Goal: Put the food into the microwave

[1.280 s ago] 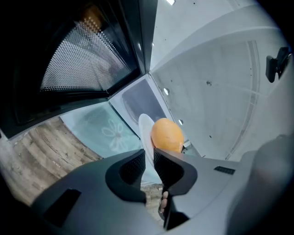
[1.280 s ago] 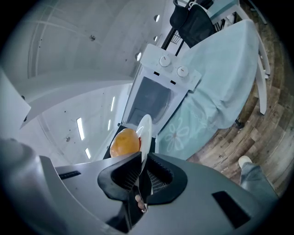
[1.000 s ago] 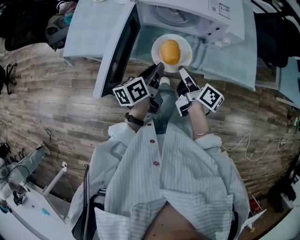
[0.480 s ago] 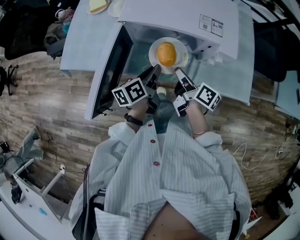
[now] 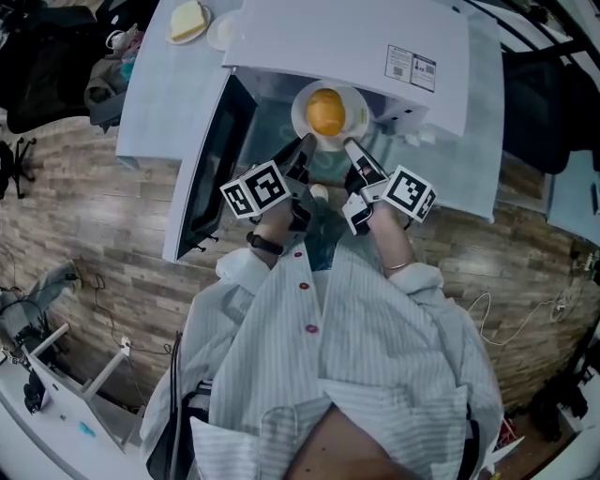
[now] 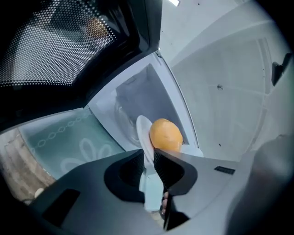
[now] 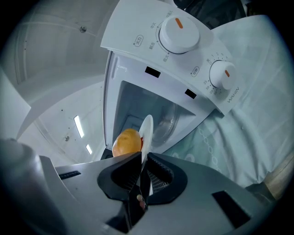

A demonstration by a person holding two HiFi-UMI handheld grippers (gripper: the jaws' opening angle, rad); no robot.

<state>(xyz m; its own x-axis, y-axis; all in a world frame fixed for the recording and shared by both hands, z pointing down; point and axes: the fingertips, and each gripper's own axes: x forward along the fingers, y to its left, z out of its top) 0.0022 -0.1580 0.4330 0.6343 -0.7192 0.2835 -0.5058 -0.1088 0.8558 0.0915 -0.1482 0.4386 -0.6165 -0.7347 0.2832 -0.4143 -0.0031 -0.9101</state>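
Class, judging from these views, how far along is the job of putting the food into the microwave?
Done: the microwave door stands open and the food sits on a plate. In hand: the left hand-held gripper and right hand-held gripper each clamp the plate's rim, holding it at the microwave mouth. Left: set the plate inside, release, withdraw.

one microwave (image 5: 347, 47) at the top middle of the head view, with one door (image 5: 211, 173) swung open at its left. two round knobs on its panel in the right gripper view: an upper knob (image 7: 179, 34) and a right-hand knob (image 7: 223, 75). one plate (image 5: 302, 120) bearing one round orange-yellow piece of food (image 5: 326, 111). two grippers, the left gripper (image 5: 305, 143) and the right gripper (image 5: 349, 145), each with one marker cube, (image 5: 258, 190) and (image 5: 410, 193). at the upper left, one piece of bread (image 5: 188, 21) and one white dish (image 5: 223, 33) just beside it. one table (image 5: 159, 103). one person in one striped shirt (image 5: 375, 347).
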